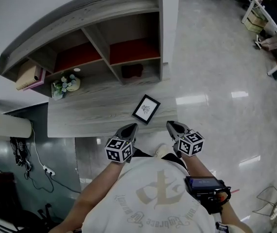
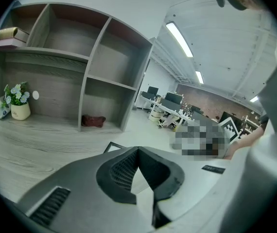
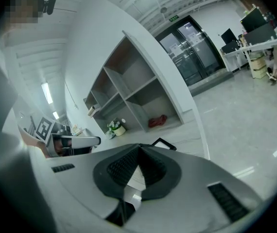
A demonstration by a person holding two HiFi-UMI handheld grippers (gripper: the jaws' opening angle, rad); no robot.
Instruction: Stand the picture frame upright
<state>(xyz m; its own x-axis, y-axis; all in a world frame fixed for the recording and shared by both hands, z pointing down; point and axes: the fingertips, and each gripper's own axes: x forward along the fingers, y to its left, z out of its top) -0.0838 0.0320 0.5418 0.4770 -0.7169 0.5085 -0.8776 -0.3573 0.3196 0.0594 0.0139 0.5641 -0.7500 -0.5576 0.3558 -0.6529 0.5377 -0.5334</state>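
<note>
Picture frame [image 1: 146, 108] lying flat on the desk [image 1: 90, 115], centre of the head view
Your left gripper [image 1: 131, 126] and right gripper [image 1: 170, 124] hover just below it, both with jaws closed together on nothing

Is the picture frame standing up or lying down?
Lying down. The picture frame shows its whole front flat on the desk.

Before me, the grey wood-grain desk [image 1: 90, 118] carries the picture frame [image 1: 146, 108] lying flat near its right edge, a pot of white flowers [image 1: 65, 85] at the back left, and a dark red bundle [image 1: 131, 71] (I cannot tell what) in a cubby of the shelf unit [image 1: 99, 45].
</note>
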